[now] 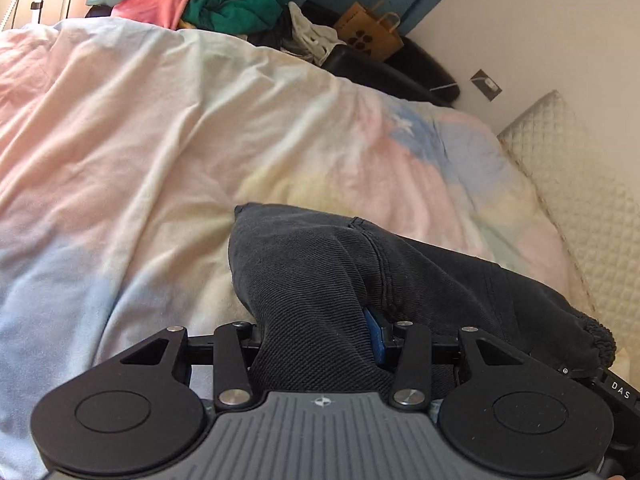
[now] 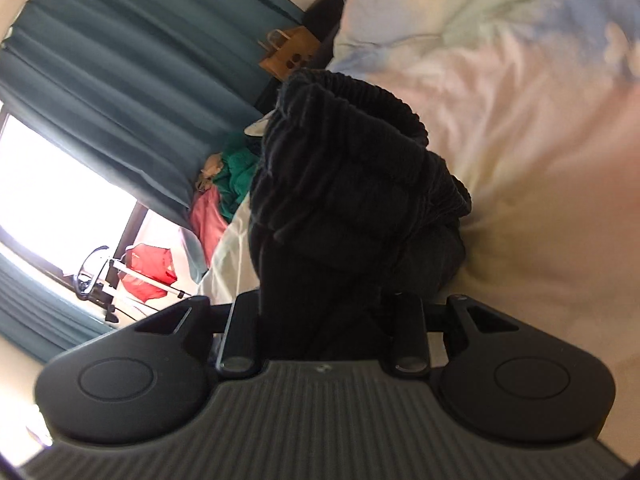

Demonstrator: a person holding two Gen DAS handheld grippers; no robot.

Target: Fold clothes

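A dark grey denim garment lies bunched on a pastel duvet. My left gripper is shut on a fold of it; the cloth covers the fingers, with only a blue pad showing. In the right wrist view my right gripper is shut on the same garment near its gathered elastic waistband, holding it a little above the duvet. The right fingers are hidden by the cloth.
A pile of pink and green clothes lies beyond the bed. A brown paper bag stands on a black stool by teal curtains. A quilted mattress edge is at the right. A red bag hangs near the window.
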